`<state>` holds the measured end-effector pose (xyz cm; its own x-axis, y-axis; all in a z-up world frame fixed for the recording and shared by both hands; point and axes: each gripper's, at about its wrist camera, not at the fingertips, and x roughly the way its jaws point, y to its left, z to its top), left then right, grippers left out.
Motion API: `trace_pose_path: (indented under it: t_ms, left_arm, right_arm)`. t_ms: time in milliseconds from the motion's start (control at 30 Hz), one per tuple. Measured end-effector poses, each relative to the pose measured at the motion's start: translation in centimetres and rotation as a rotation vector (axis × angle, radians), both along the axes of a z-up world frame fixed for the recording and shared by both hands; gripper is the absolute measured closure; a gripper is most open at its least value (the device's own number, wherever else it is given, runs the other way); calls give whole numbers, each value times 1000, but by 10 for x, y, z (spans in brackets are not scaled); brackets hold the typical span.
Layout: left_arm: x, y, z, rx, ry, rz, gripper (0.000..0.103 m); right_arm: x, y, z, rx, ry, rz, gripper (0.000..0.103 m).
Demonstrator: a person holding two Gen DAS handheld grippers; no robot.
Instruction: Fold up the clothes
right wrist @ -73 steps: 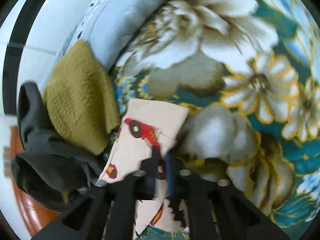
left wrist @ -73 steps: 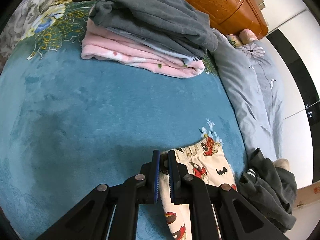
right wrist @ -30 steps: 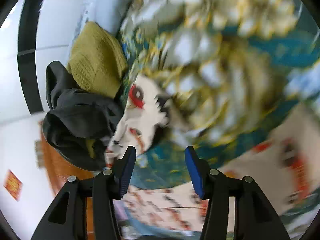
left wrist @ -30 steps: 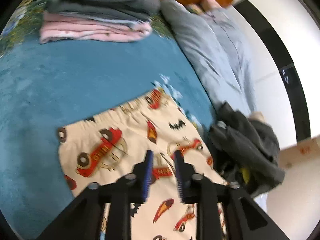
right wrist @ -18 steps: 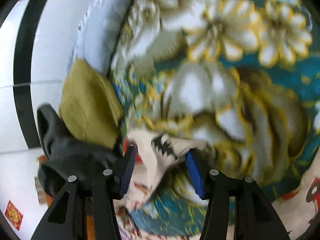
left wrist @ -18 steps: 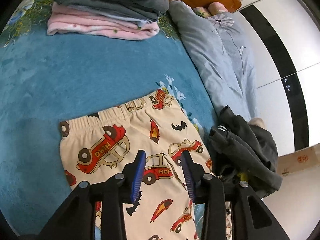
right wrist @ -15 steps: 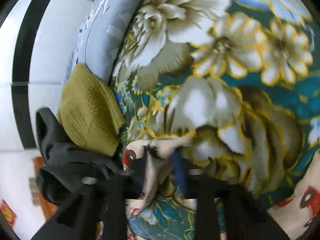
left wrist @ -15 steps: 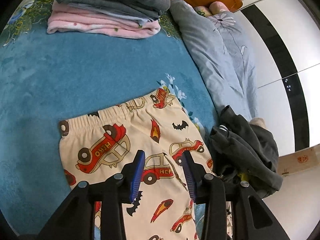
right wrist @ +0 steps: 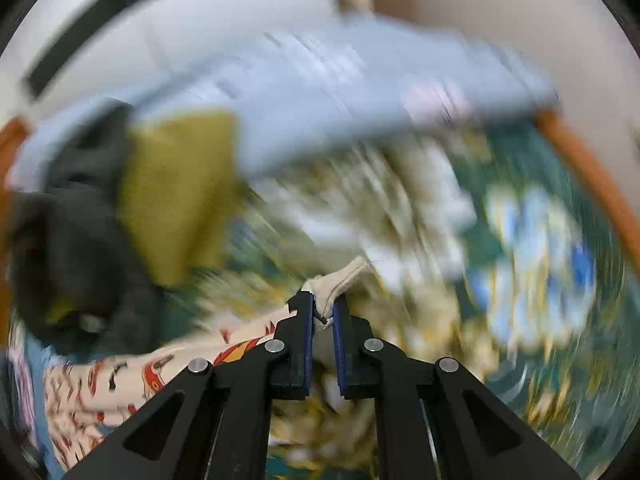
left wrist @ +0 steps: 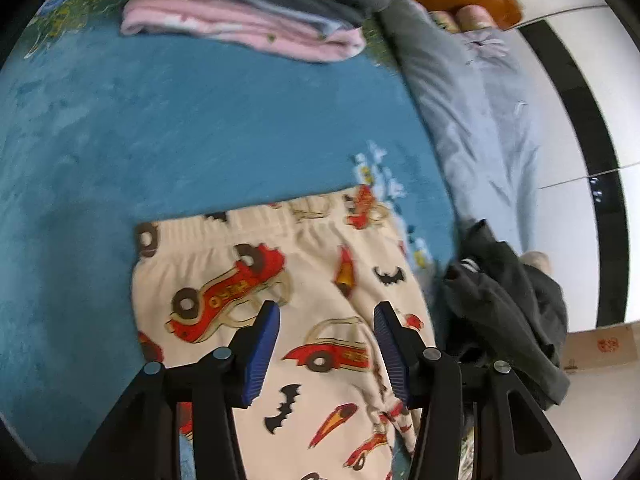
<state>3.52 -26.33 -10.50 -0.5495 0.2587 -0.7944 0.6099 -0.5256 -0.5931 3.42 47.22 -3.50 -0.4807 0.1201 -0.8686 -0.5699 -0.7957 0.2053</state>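
Our right gripper [right wrist: 322,312] pinches the car-print pants' [left wrist: 288,300] hem, our left gripper [left wrist: 326,320] gapes wide above them; beyond, a folded stack [left wrist: 248,12] waits, these pants unfolded.

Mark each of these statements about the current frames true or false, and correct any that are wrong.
1. The left gripper is open above the car-print trousers. True.
2. The right gripper is open and holds nothing. False: its fingers are shut on a cream hem of the car-print trousers.
3. A folded stack with a pink garment under grey ones lies at the far side of the blue blanket. True.
4. The dark crumpled garment lies on top of that folded stack. False: it lies apart from the stack, at the bed's edge beside the trousers.
5. The trousers' elastic waistband lies spread flat on the blanket. True.
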Motion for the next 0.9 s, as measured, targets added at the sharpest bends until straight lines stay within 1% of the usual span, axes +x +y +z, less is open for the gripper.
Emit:
trace_pose_path:
  t_ms: [33, 100, 167, 200, 267, 367, 500, 633, 700, 733, 800, 900]
  left_arm:
    - [1, -2, -2, -1, -16, 7, 50]
    - [7, -9, -2, -7, -29, 58, 49]
    - [14, -17, -4, 15, -19, 122, 44]
    - [15, -18, -6, 24, -21, 132, 44]
    - [15, -20, -8, 33, -29, 138, 43]
    - [15, -21, -7, 26, -31, 130, 43]
    - [23, -29, -5, 30, -12, 164, 42]
    - [17, -28, -4, -1, -43, 145, 41]
    - [14, -27, -3, -16, -58, 134, 41]
    - [12, -27, -3, -24, -66, 129, 41]
    - [16, -32, 1, -45, -61, 145, 40]
    - [24, -44, -7, -12, -105, 219, 40]
  right_arm:
    - [3, 4, -12, -34, -26, -33, 94]
    - [9, 12, -31, -95, -72, -89, 94]
    - [4, 13, -21, -106, -50, -78, 94]
    - [-3, 13, -9, -111, -17, -62, 94]
    - [-14, 8, 13, -102, 36, -23, 94]
    - [-11, 11, 5, -89, 11, -23, 94]
    - [-7, 14, -5, -71, -23, -22, 94]
    - [-2, 18, -16, -54, -57, -22, 94]
    - [2, 20, -29, -80, -79, -53, 94]
    - [1, 19, -30, -79, -84, -54, 94]
    - [-6, 16, -27, -58, -83, -27, 94]
    - [-12, 15, -15, -48, -67, 21, 90]
